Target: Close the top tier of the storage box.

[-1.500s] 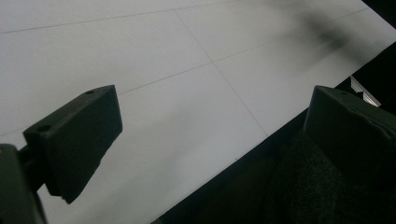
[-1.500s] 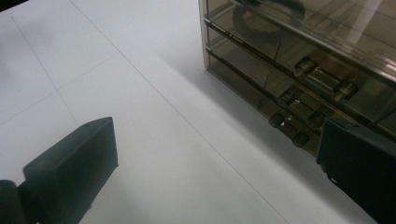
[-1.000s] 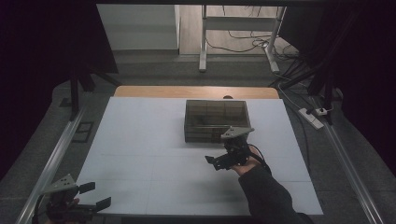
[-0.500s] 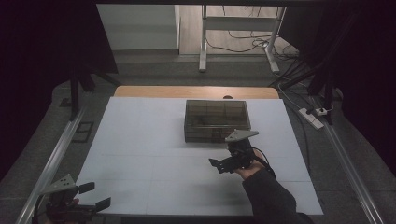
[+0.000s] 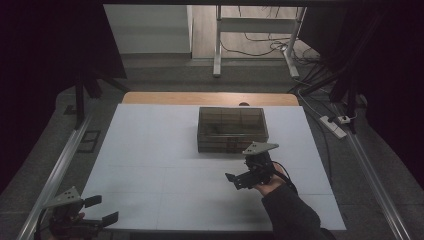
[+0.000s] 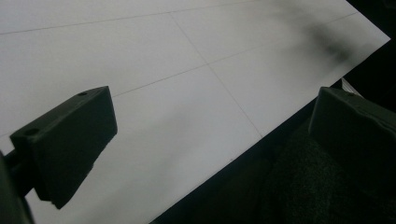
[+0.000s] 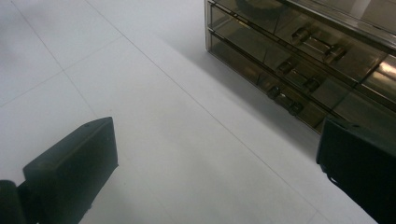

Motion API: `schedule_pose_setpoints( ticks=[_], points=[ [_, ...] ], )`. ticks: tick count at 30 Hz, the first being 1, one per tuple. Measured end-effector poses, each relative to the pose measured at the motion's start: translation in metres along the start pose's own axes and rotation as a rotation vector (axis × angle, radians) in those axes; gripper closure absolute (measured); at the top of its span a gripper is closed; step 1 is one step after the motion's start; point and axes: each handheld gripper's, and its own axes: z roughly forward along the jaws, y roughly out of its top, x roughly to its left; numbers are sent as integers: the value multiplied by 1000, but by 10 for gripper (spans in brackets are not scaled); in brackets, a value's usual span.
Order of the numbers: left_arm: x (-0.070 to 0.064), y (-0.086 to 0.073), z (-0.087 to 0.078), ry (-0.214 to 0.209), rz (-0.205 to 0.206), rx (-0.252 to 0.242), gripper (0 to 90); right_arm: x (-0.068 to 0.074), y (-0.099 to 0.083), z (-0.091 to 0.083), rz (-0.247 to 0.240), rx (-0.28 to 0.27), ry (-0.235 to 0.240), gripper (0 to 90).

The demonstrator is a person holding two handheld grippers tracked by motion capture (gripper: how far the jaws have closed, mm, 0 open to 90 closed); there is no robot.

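**Inspector A:** Position of the work item?

**Inspector B:** The smoked drawer box (image 5: 231, 129) stands toward the far middle of the white counter (image 5: 150, 150), drawers shut as far as I can judge. The right gripper (image 5: 239, 181) hangs just in front of it, fingers (image 7: 70, 172) spread wide and holding nothing. In the right gripper view the small drawer handles (image 7: 285, 98) lie ahead, off to one side of the gap.

**Inspector A:** The other hand?

**Inspector B:** The left gripper (image 5: 100, 210) sits at the near left corner, well apart from the box, fingers (image 6: 65, 140) released, one hanging past the counter's edge.

**Inspector A:** Risks?

**Inspector B:** The handles are small and low. A misaligned approach would likely close beside one, or strike the drawer face. The box looks light and nothing braces it; a pull could drag the whole unit forward rather than open a drawer.
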Motion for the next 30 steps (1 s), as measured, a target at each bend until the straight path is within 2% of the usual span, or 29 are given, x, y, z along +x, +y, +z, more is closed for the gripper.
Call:
schedule_pose_setpoints(
  ticks=[10, 30],
  points=[
    [-1, 0, 0, 3, 5, 0, 4, 0, -5, -8, 10, -2, 2, 0],
    [-1, 0, 0, 8, 4, 2, 5, 4, -16, -22, 6, -4, -24, 0]
  ],
)
